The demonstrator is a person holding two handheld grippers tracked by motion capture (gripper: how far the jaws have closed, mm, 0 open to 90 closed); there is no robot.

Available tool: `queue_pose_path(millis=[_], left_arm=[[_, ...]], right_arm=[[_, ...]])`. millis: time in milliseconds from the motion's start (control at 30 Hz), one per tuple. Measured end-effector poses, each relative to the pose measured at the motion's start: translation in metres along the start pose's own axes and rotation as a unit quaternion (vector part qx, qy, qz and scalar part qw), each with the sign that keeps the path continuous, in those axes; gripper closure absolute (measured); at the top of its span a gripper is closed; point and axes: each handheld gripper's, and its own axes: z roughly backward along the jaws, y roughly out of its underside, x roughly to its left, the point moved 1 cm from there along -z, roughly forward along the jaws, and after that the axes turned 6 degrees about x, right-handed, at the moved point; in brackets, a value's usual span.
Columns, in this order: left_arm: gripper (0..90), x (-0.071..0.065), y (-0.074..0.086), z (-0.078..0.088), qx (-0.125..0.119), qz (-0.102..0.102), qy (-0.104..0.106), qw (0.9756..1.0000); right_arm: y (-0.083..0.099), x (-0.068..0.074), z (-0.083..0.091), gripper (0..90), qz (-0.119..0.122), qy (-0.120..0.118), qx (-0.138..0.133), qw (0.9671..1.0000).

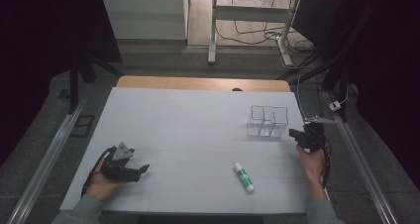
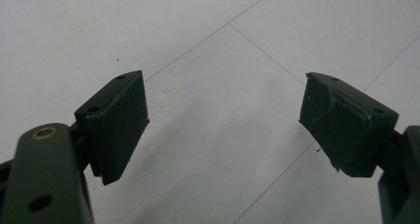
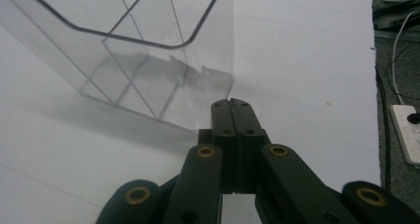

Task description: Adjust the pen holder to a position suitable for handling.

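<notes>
Item: clear plastic compartmented organizer box (image 3: 143, 50), standing on white table sheet (image 1: 188, 125). Right gripper (image 3: 232, 105), jaws pressed together and empty, just beside its near corner; left gripper (image 2: 223, 125), jaws spread and empty, well apart. Risk: closed tips may nudge and skid the light box.

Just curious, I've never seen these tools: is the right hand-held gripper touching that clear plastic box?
Cannot tell. In the right gripper view the shut right hand-held gripper tips meet the clear divided box's bottom corner edge, but no gap or contact shows plainly.
</notes>
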Motion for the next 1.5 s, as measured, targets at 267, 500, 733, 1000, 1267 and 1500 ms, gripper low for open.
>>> queue_pose_path(millis=[267, 500, 733, 1000, 1267, 1500], left_arm=[[18.6, 0.0, 0.0, 0.0, 0.001, -0.001, 0.0, 1.0], [18.6, 0.0, 0.0, -0.001, 0.002, -0.001, 0.0, 1.0], [18.6, 0.0, 0.001, -0.001, 0.003, -0.001, -0.001, 1.0], [18.6, 0.0, 0.001, -0.001, 0.004, -0.003, -0.001, 1.0], [18.5, -0.001, 0.0, -0.003, 0.008, -0.006, 0.0, 1.0], [18.6, -0.002, 0.0, -0.002, 0.01, -0.009, 0.0, 0.9999]], right_arm=[[-0.006, -0.01, -0.011, 89.1, -0.013, -0.009, 0.002, 0.9999], [-0.013, -0.013, -0.019, 89.1, -0.021, -0.017, 0.001, 0.9996], [-0.019, -0.012, -0.027, 89.1, -0.012, -0.026, 0.004, 0.9996], [-0.022, -0.013, -0.03, 89.1, -0.01, -0.038, 0.003, 0.9992], [-0.022, -0.013, -0.031, 89.2, -0.009, -0.04, 0.0, 0.9991], [-0.024, -0.006, -0.033, 89.2, -0.002, -0.05, 0.003, 0.9988]])
